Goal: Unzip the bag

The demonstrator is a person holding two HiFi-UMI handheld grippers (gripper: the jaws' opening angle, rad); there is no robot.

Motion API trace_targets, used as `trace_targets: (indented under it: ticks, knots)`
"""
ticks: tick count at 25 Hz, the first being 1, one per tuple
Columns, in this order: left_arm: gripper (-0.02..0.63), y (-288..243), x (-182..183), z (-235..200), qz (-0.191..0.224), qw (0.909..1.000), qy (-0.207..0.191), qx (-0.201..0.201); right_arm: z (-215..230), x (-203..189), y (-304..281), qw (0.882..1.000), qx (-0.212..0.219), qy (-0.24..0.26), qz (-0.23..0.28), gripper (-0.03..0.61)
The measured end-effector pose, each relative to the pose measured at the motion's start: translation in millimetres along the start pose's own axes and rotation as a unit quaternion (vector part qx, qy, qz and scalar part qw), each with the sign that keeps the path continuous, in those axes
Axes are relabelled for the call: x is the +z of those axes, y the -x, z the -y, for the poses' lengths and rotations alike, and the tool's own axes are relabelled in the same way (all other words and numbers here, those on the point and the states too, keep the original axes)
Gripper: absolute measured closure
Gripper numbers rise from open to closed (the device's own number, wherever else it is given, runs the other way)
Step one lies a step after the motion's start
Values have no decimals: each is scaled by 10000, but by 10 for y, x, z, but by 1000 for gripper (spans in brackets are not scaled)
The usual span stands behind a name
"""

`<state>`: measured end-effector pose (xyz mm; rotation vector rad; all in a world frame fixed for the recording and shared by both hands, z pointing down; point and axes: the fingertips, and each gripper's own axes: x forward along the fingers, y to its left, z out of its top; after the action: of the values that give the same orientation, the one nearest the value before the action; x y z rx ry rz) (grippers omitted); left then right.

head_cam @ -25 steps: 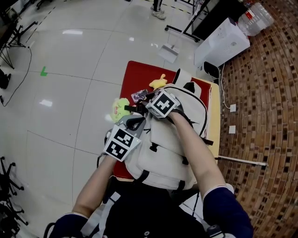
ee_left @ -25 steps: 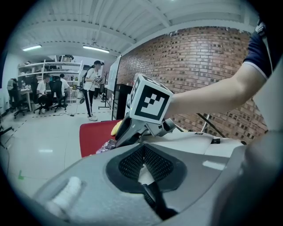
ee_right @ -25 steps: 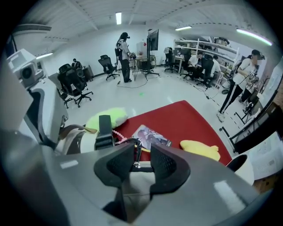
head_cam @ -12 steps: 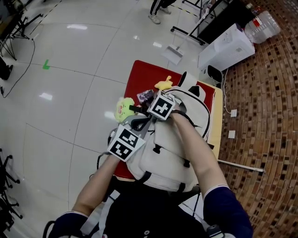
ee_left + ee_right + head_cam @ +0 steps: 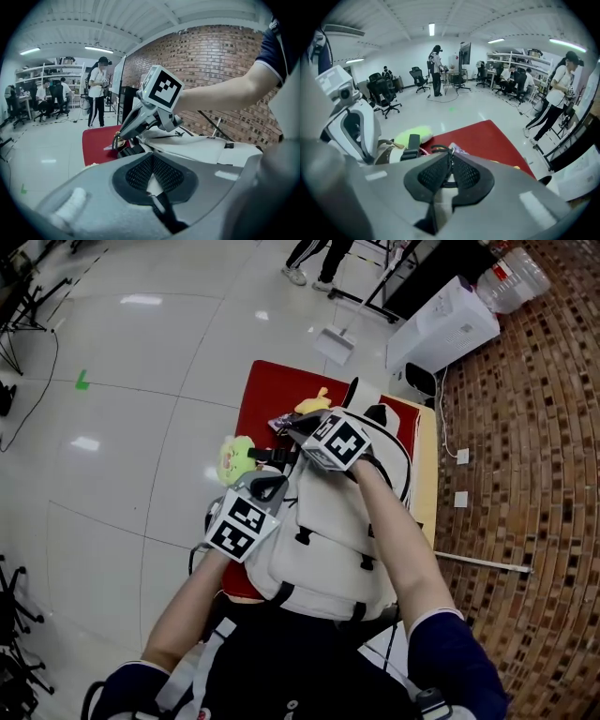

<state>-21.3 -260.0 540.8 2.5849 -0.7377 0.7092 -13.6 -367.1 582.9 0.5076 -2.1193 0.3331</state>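
beside a rough brick wall (image 5: 525, 427), on glossy pale floor tiles (image 5: 141, 427), a table under a red cloth (image 5: 262, 395) carries a rounded white fabric backpack (image 5: 328, 540) with black trim, lying right in front of the person. a fuzzy green plush toy (image 5: 236, 457) sits at the bag's left side. the left gripper (image 5: 152, 161) has its black, mesh-textured pads closed on a fold of the backpack's white fabric near the top. the right gripper (image 5: 452, 158) reaches over the bag's top, and its jaws have just been closing, nearly together now, pinching the small metal zip pull (image 5: 450, 151) at their tips, a dark cord loop beside it.
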Motion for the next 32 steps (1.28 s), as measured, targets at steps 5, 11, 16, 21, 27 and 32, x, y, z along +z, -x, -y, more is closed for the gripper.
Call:
trace_targets:
  ticks: [5, 11, 16, 21, 27, 32]
  knots:
    - [611, -8, -25, 12, -54, 10000, -74, 20, 182, -1, 72, 9997, -128, -159, 155, 540]
    - [612, -31, -28, 0, -123, 9997, -137, 169, 437, -7, 190, 9984, -341, -314, 338, 537]
    - [612, -21, -66, 22, -218, 9992, -183, 271, 573, -36, 255, 9966, -413, -528, 487, 535]
    - [612, -49, -126, 28, -308, 9987, -264, 304, 708, -92, 296, 9948, -362, -755, 587, 532]
    - [612, -52, -115, 38, -344, 9981, -351, 383, 874, -120, 384, 9921, -428, -968, 678, 532]
    - [612, -38, -133, 68, -385, 9970, -497, 444, 1039, -188, 491, 9875, -554, -1250, 784, 531]
